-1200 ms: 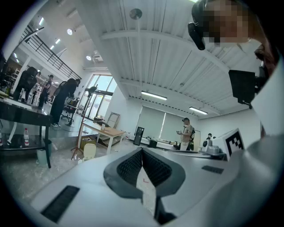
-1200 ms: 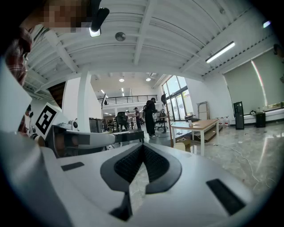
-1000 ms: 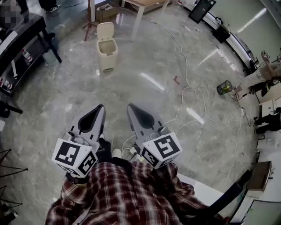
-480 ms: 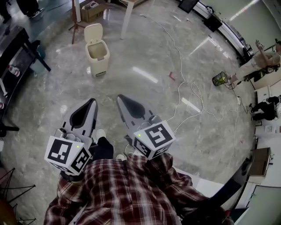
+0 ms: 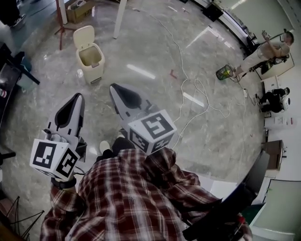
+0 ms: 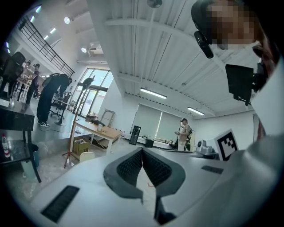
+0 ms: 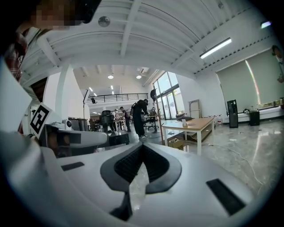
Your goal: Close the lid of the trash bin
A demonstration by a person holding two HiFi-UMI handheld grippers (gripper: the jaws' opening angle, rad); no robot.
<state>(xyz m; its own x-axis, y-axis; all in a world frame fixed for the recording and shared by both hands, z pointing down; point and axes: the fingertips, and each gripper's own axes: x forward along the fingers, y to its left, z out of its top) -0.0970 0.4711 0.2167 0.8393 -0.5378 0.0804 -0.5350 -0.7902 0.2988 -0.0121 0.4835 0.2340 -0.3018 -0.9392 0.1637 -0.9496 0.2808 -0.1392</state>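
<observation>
A cream trash bin stands on the grey floor at the upper left of the head view, its lid tipped up and back, the inside showing. The top of that lid peeks over my left gripper's body in the left gripper view. Both grippers are held in front of my chest, well short of the bin. My left gripper is shut with nothing in it, tips meeting. My right gripper is also shut and empty, tips together.
A wooden table with a cardboard box under it stands behind the bin, beside a tripod stand. A white cable snakes across the floor at right. A black desk is at left. People stand far off.
The bin has slid left in the head view as I moved. My left gripper dropped toward the lower left, and the right one drew nearer the camera. Both stayed shut.
</observation>
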